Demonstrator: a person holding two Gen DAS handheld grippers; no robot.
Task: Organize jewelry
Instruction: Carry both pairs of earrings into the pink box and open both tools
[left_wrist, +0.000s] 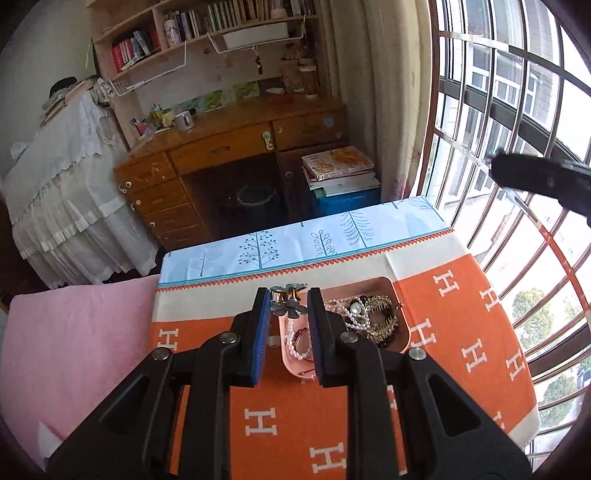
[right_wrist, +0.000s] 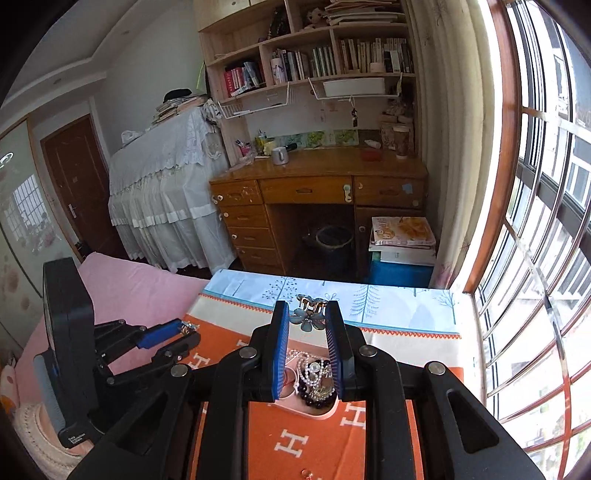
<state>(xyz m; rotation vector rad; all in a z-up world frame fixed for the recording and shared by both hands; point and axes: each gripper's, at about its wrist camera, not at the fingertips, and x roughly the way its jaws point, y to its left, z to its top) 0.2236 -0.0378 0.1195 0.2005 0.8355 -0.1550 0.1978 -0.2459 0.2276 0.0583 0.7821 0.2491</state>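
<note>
A: In the left wrist view, what do the fingers have?
B: The left gripper (left_wrist: 283, 308) pinches a grey-blue flower hair clip (left_wrist: 287, 303) between its blue pads, up above the surface (left_wrist: 461, 314) with the orange H-patterned cloth. Below and to the right sits the pink tray (left_wrist: 400, 291), heaped with a pearl strand (left_wrist: 297, 349), a gold comb (left_wrist: 380, 314) and dark beads. The other gripper is a dark blur at the right edge.

A: And in the right wrist view?
B: The right gripper (right_wrist: 307, 317) likewise pinches a flower clip (right_wrist: 308, 316) at its fingertips, above the tray (right_wrist: 317, 412) of jewelry. At left, the left gripper (right_wrist: 184, 332) is closed on a small metallic piece.
</note>
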